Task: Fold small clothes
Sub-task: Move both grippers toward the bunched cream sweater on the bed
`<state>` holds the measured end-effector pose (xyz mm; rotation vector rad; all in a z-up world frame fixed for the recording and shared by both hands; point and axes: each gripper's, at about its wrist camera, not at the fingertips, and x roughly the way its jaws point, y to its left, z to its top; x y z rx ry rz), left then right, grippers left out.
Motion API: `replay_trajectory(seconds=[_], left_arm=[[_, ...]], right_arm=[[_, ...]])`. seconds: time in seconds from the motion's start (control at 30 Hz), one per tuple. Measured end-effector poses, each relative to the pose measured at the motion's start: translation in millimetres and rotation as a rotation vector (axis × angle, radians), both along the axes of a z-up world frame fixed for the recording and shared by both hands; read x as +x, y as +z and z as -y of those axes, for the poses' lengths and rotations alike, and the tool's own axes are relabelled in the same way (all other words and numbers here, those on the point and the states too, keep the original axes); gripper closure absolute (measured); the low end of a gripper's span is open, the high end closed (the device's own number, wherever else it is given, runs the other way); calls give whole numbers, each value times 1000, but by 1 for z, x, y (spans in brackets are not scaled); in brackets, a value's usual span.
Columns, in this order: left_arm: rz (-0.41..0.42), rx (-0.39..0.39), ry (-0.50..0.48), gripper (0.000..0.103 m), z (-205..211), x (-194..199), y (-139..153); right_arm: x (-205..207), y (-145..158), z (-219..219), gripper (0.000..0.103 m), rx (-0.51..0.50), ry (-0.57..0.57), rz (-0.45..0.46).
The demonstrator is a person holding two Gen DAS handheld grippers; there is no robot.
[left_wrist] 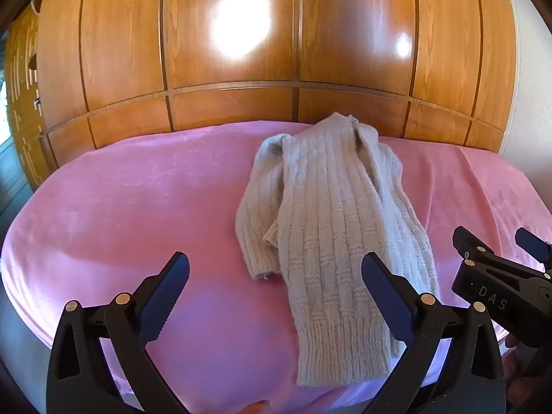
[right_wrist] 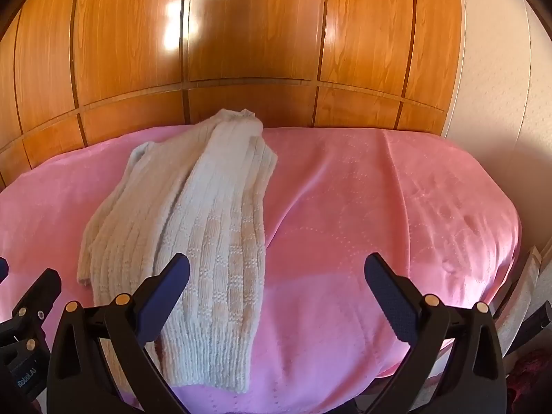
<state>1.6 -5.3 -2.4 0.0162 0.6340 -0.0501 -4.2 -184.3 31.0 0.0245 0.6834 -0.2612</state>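
Left fingers: my left gripper [left_wrist: 276,293] hangs spread wide above the near edge of the bed, nothing between its fingers [left_wrist: 165,296]; in its own view the right-hand finger stands in front of the lower right part of the knit.
Right fingers: my right gripper [right_wrist: 276,293] is likewise released and empty; in its own view the left-hand finger [right_wrist: 162,296] overlaps the lower part of the knit, though I cannot tell whether it touches.
Each seen by the other: the right gripper shows at the lower right edge of the left view, the left gripper at the lower left edge of the right view.
Garment: a pale grey ribbed knit sweater [left_wrist: 331,227] lies lengthwise on the blanket, folded into a long narrow shape, its ribbed hem towards the bottom of the frame and a sleeve with its cuff lying along its left side.
Garment's place: centre-right in the left view, centre-left [right_wrist: 193,227] in the right view.
Bed: covered by a pink blanket [left_wrist: 120,207], smooth with a faint stitched pattern.
Background: glossy wooden wardrobe doors [left_wrist: 234,34] fill the upper half, with bright glare patches.
Wall: a pale wall [right_wrist: 493,86] at the right edge.
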Motion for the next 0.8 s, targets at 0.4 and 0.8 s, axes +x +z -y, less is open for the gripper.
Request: replay_trajectory(seconds=[0.4, 0.8], left_arm=[[15, -3, -29, 4, 3, -6, 0], [7, -3, -86, 4, 9, -7, 0]], right_arm=[[-1, 2, 3, 2, 9, 1, -43], [1, 4, 2, 2, 10, 1, -92]])
